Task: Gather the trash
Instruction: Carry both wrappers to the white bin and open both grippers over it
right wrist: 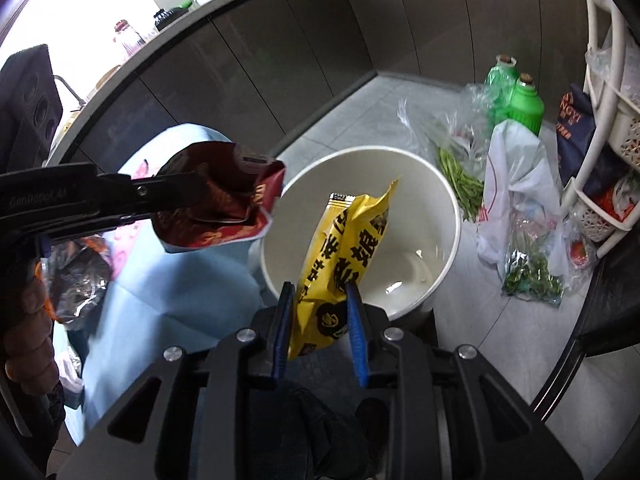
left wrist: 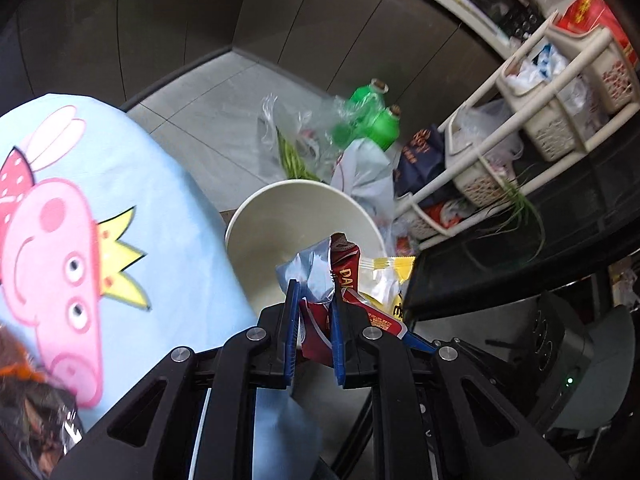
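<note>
Red wrapper (right wrist: 218,196): crinkled foil-plastic film, glossy. Yellow wrapper (right wrist: 344,248): smooth printed plastic film, glossy. Bin (right wrist: 448,200): smooth off-white plastic, slight sheen inside. Left hand-held gripper (left wrist: 314,294), right hand-held gripper (right wrist: 318,296): matt black plastic links, bright metal pivot pins, blue pads. Blue cloth (left wrist: 168,208): soft matt fabric, printed cartoon. Floor (right wrist: 360,112): smooth grey tile, low sheen. Green bottles (right wrist: 520,100): glossy plastic. Rack (left wrist: 532,92): cream plastic, perforated baskets.
</note>
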`<state>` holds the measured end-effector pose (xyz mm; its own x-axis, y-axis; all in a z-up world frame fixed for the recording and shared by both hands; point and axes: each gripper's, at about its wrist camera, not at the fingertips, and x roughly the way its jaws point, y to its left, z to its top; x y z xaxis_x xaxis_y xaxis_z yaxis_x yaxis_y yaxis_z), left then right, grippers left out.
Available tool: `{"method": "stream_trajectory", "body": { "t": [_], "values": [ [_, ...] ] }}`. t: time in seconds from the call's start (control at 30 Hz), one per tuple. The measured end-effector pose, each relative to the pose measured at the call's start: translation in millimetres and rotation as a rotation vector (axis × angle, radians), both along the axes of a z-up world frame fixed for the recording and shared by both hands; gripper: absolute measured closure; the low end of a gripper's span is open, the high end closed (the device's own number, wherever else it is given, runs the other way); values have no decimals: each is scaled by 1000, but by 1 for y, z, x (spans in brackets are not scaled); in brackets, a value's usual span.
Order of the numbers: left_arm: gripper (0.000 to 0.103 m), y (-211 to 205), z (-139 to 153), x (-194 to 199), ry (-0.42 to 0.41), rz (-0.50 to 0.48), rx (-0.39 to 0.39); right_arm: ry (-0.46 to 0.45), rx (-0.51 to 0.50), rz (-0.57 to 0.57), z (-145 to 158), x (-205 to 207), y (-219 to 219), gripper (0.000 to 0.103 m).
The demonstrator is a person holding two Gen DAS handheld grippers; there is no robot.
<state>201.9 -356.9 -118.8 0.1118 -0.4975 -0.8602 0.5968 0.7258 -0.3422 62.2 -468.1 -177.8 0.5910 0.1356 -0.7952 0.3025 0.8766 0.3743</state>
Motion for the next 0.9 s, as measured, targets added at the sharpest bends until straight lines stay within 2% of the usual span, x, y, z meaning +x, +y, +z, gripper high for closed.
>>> {"method": "stream_trajectory", "body": {
  "t": [0.17, 0.37, 0.47, 0.53, 0.67, 0.73, 0.8, 0.9],
  "values": [
    [89, -14, -12, 4, -18, -36, 40, 26, 12, -2, -15, 11, -8, 75],
    [89, -26, -23, 9, -19, -35, 71, 43, -11, 10, -24, 20, -12, 66],
    [76, -27, -22, 11, -33, -26, 72, 39, -25, 9, -26, 20, -15, 60],
    [61, -27, -19, 11, -52, -16, 66, 36, -41, 11, -26, 19, -18, 50],
    [48, -26, -10, 11, -94, -2, 53, 19, -58, 13, -21, 15, -21, 42],
    [35, -25, -5, 9, -120, 8, 46, 7, -65, 7, -19, 12, -23, 31],
    [28, -23, 1, 7, -149, 18, 42, -7, -71, 5, -14, 9, -24, 26],
    [10, -22, 11, 1, -188, 33, 39, -24, -74, 13, -7, 4, -23, 5]
  ]
}}
